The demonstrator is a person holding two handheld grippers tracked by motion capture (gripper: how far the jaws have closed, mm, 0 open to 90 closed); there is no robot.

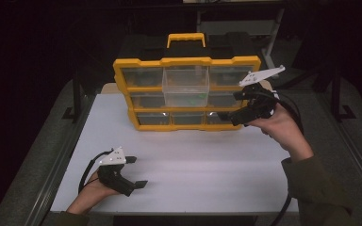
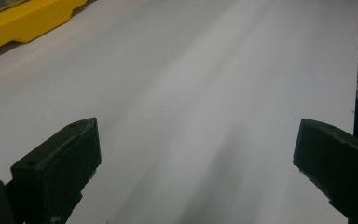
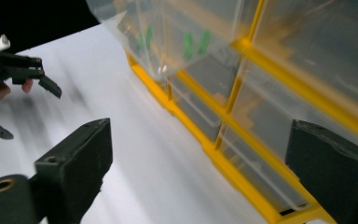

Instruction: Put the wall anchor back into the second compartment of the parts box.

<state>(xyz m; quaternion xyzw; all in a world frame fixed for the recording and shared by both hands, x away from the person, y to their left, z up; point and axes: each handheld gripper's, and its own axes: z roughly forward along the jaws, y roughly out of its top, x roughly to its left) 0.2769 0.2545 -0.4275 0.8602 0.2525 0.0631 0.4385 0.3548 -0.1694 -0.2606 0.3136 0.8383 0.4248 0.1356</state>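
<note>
We see a yellow organizer (image 1: 187, 93) standing upright on its edge at the far middle of the white table (image 1: 207, 165), its handle on top and its clear drawers facing us in 3 rows. 1 clear drawer (image 1: 186, 86), in the middle of the upper rows, juts out toward us from the frame, and small green parts (image 1: 195, 99) lie in its bottom. In the right gripper view the same drawer (image 3: 163, 32) sticks out past the yellow bars, with green pieces (image 3: 196, 42) visible through its wall.

The right gripper (image 1: 231, 117) is held above the table at the organizer's lower right corner, just beside the bottom row of drawers. The right hand (image 1: 278, 125) grips it from behind, the wrist bent inward so that the gripper points left toward the frame; the sleeved forearm rises from the bottom right edge. Its jaws stand spread wide with nothing between them, and we cannot tell whether a tip touches the frame.

The left gripper (image 1: 136, 172) sits low at the near left of the table, well apart from the organizer. The left hand (image 1: 96, 186) holds it from below and behind, pointing it right across bare table. Its jaws are likewise spread wide and hold nothing.
</note>
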